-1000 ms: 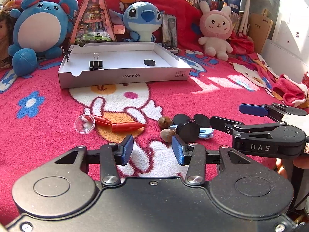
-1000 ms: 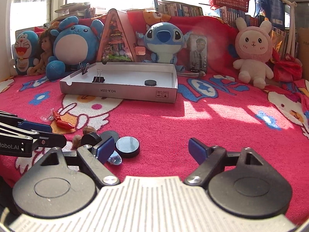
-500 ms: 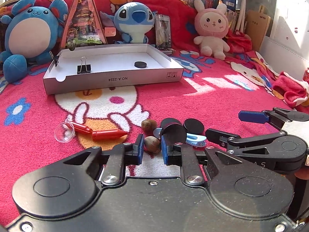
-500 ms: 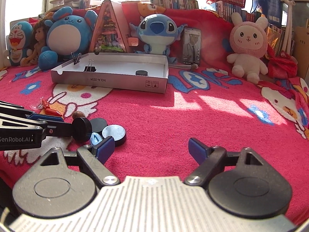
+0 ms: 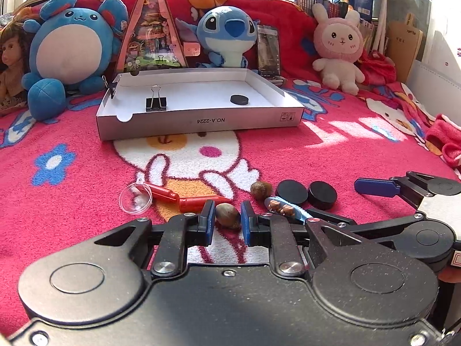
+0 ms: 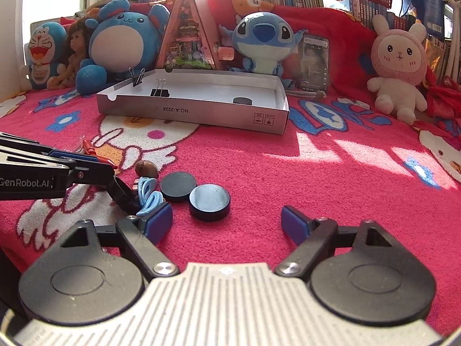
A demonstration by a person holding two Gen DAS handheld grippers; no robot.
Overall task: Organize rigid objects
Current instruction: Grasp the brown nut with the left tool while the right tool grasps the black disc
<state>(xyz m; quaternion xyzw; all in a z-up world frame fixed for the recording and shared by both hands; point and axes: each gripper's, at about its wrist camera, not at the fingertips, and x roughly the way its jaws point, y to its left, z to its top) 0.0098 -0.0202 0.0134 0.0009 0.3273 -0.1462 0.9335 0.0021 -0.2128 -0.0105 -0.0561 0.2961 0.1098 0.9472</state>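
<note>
My left gripper (image 5: 227,219) is shut on a brown nut (image 5: 227,215) that lies on the red blanket. A second nut (image 5: 260,190) lies just beyond it. To the right are two flat black discs (image 5: 291,191) (image 5: 322,194) and a blue hair clip (image 5: 283,209). A third black disc (image 6: 122,194) leans tilted against the left gripper's finger. My right gripper (image 6: 227,222) is open, and the nearest disc (image 6: 209,201) sits just ahead of its fingertips. The white box (image 5: 201,121) farther back holds a binder clip (image 5: 155,103) and one black disc (image 5: 239,99).
Two red capsule pieces (image 5: 190,200) and a clear plastic dome (image 5: 135,200) lie left of the nuts. Plush toys (image 5: 227,34), a triangular toy house (image 5: 152,28) and a phone (image 6: 314,63) line the back behind the box. Bookshelves stand behind them.
The left gripper's jaws went from wide apart to shut around the nut, tipping the third disc aside. The right gripper came a little closer to the discs, still open.
</note>
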